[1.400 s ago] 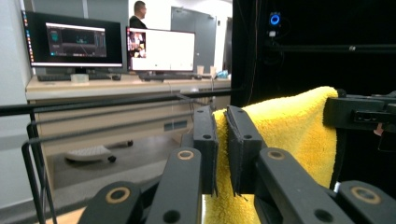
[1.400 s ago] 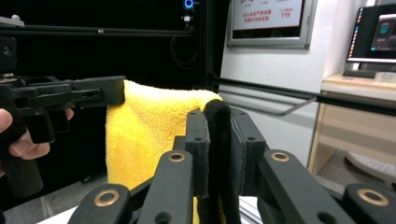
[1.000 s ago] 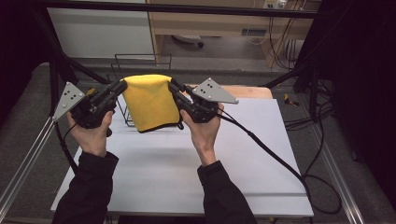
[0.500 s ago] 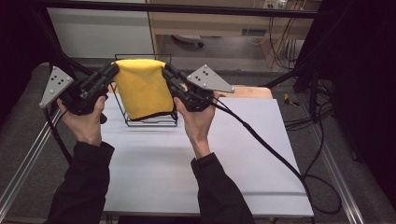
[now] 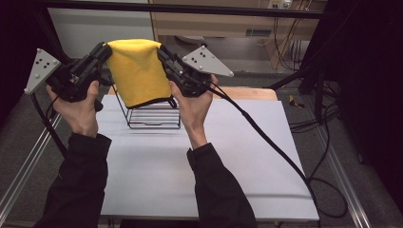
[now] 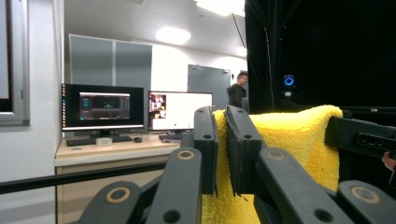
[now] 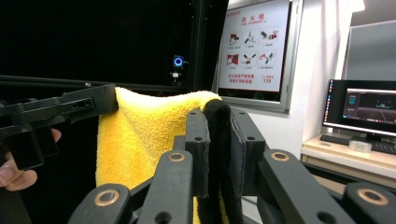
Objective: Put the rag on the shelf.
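A yellow towel (image 5: pixel 138 71) with a dark trimmed edge hangs in the air between both hands, well above the table. My left gripper (image 5: pixel 105 49) is shut on its upper left corner, my right gripper (image 5: pixel 161 50) on its upper right corner. In the left gripper view the jaws pinch the yellow pile of the towel (image 6: pixel 285 140) near its top edge. The right gripper view has the jaws closed on the towel's (image 7: pixel 140 135) black hem, with the left gripper's jaw (image 7: pixel 70 109) clamped at the far corner. The cloth droops in a fold between the two grips.
A black wire rack (image 5: pixel 154 114) stands on the white table (image 5: pixel 190 180) just behind and below the towel. A wooden board (image 5: pixel 247 92) lies at the table's far edge. The right gripper's cable (image 5: pixel 266 142) trails across the table to the right.
Both hands have risen together, carrying the towel up off the rack area. The towel's bottom edge now hangs above the wire rack, which shows more fully beneath it.
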A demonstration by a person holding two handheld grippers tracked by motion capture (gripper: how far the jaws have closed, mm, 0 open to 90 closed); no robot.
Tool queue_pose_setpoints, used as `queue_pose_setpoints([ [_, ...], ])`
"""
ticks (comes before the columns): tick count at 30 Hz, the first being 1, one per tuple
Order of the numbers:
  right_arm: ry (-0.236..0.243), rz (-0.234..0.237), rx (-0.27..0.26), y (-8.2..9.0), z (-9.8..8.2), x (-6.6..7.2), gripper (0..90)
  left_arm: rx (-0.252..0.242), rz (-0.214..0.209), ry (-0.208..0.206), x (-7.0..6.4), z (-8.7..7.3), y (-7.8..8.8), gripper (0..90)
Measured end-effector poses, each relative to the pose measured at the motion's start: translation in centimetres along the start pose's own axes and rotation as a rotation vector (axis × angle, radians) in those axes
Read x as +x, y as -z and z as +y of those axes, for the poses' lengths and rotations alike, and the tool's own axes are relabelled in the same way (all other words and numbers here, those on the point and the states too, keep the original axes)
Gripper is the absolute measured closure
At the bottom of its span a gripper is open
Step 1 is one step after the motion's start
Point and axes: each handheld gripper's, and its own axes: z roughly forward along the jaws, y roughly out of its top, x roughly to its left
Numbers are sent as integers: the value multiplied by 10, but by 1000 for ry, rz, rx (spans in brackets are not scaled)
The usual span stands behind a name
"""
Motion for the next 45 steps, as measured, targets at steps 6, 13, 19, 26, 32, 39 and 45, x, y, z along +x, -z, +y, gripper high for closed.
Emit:
queue_pose_setpoints([
  [6,5,-4,-20,-9,10,0,797,-28,22,2,5,9,-5,830],
  [13,18,-2,-41,-19,23,0,797,-45,28,9,13,23,-14,829],
  [19,21,-8,-47,-29,28,-2,797,-41,50,-5,20,30,-24,829],
  [26,22,-13,-63,-42,35,-7,797,-53,66,2,27,39,-38,829],
  [32,29,-16,-61,-52,39,-12,797,-52,74,4,34,43,-48,829],
  [39,27,-20,-75,-66,46,-20,797,-66,85,14,41,52,-62,830],
  [45,19,-21,-71,-78,46,-30,797,-59,98,13,49,49,-74,829],
])
